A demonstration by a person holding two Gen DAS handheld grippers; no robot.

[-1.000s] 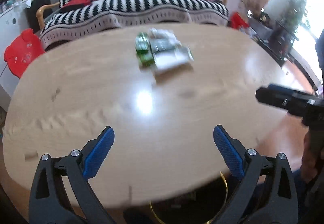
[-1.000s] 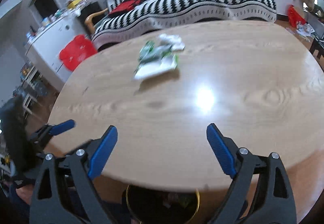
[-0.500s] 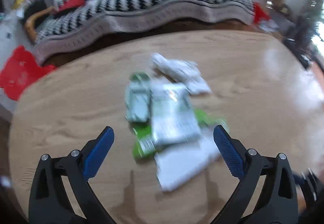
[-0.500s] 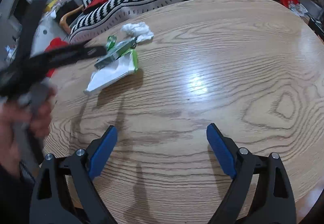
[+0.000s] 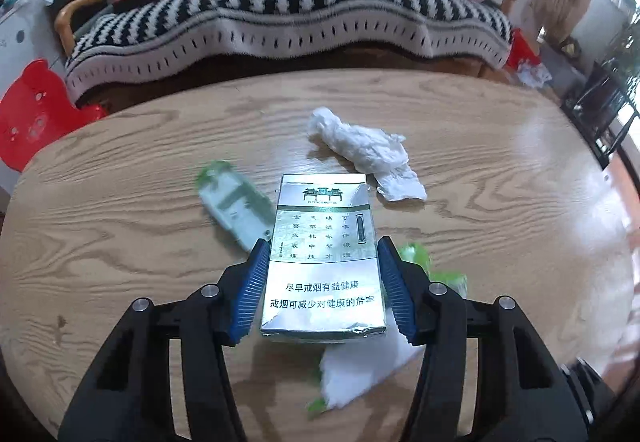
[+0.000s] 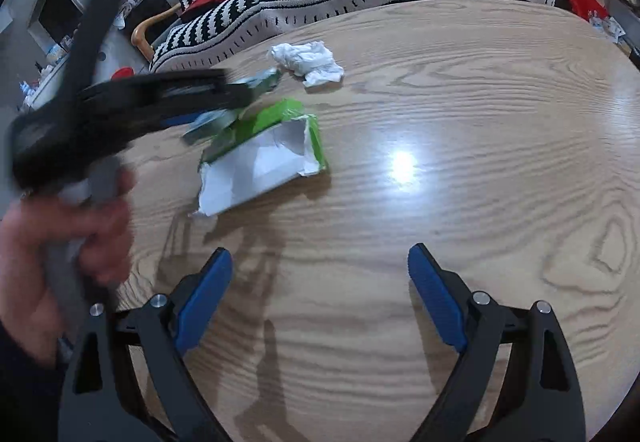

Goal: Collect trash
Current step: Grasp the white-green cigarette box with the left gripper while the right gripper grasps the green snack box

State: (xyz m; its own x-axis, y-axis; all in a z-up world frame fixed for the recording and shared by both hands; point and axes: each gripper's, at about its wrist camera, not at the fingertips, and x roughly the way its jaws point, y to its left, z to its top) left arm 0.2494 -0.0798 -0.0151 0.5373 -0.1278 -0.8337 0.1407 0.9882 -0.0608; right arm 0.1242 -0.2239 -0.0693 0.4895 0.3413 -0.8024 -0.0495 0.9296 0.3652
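Observation:
A silver cigarette pack (image 5: 324, 210) lies on top of a small trash pile on the wooden table (image 5: 100, 202). My left gripper (image 5: 323, 242) is closing its jaws, and the blue pads (image 5: 256, 282) press both long sides of the pack. Under it lies a torn green and white carton (image 6: 264, 158). A blurred pale green wrapper (image 5: 236, 206) sits to the pack's left, and a crumpled white tissue (image 5: 360, 150) lies just beyond. My right gripper (image 6: 320, 266) stands open over bare wood, nearer than the pile, with nothing between its fingers.
A black and white striped sofa (image 5: 300, 2) runs along the table's far side. A red plastic stool (image 5: 32, 118) stands at the left. A person's hand (image 6: 60, 242) holds the blurred left gripper (image 6: 240, 98) at the left of the right wrist view.
My left gripper has come forward across the table to the pile and closed on the cigarette pack. My right gripper has dropped nearer the table and stayed open.

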